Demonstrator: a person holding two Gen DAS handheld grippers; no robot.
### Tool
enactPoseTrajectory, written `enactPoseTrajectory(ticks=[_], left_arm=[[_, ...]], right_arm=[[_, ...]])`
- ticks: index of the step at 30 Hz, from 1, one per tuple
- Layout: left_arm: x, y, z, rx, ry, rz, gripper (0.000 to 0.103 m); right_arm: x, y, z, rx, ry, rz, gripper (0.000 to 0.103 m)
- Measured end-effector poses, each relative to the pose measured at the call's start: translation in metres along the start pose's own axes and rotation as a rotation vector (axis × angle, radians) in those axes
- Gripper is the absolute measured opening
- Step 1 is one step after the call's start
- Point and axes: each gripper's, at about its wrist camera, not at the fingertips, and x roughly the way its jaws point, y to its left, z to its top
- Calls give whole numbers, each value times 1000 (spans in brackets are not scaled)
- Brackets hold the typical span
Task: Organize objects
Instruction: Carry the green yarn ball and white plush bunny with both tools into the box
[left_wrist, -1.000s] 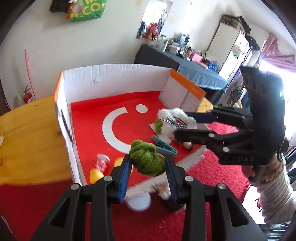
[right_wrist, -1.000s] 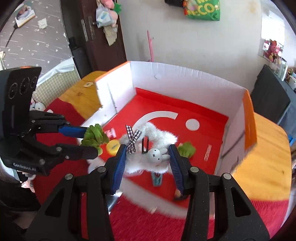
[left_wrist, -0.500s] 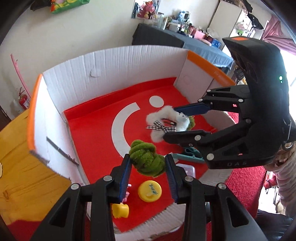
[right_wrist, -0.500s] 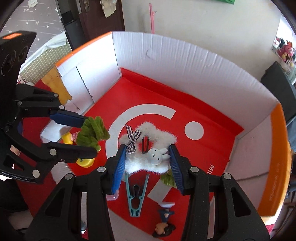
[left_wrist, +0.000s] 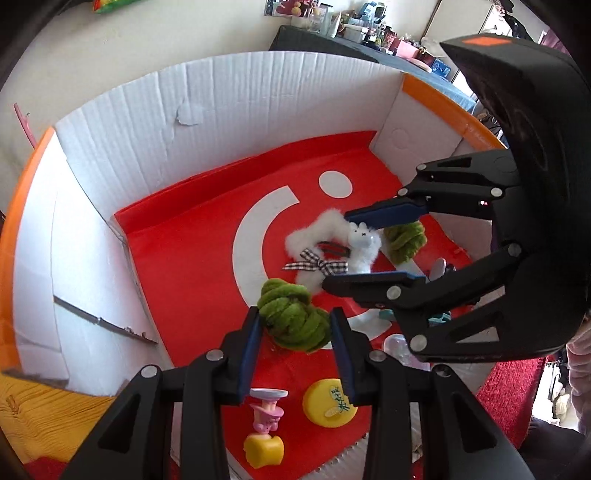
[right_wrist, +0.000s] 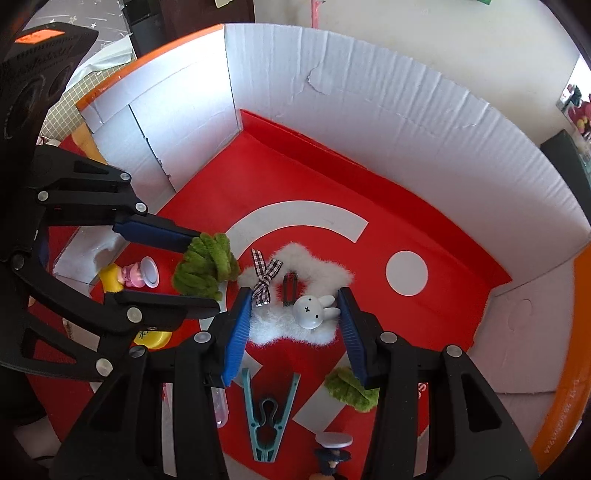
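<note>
Left wrist: green scrunchie (left_wrist: 293, 319) clamped between left claw (left_wrist: 295, 332) pads.

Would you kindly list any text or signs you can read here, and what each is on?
Yellow cap: green printed characters, too blurred to read.
Orange box rim: a line of print, too small to read.
Red box floor: white lettering, mostly hidden by the right claw.
Nothing else legible.

Only green characters, too small to make out, show on the yellow cap (left_wrist: 330, 403).
</note>
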Motion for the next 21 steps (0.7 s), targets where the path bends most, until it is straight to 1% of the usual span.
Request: enactPoseTrajectory(ticks=[11, 15, 17, 19, 21], left_arm=[[5, -1, 1, 20, 15, 21, 41], [6, 0, 1, 14, 20, 21, 42], [6, 1, 0, 11, 19, 20, 42], [9, 0, 3, 11, 18, 21, 42], [9, 0, 3, 12, 17, 22, 42]], right_arm=[[1, -9, -10, 28, 28, 0, 44], [0, -10, -11, 33, 33, 7, 46], [5, -18, -2, 36, 35, 10, 46], [6, -20, 0, 41, 39, 15, 46], [9, -15, 3, 44, 41, 18, 47]])
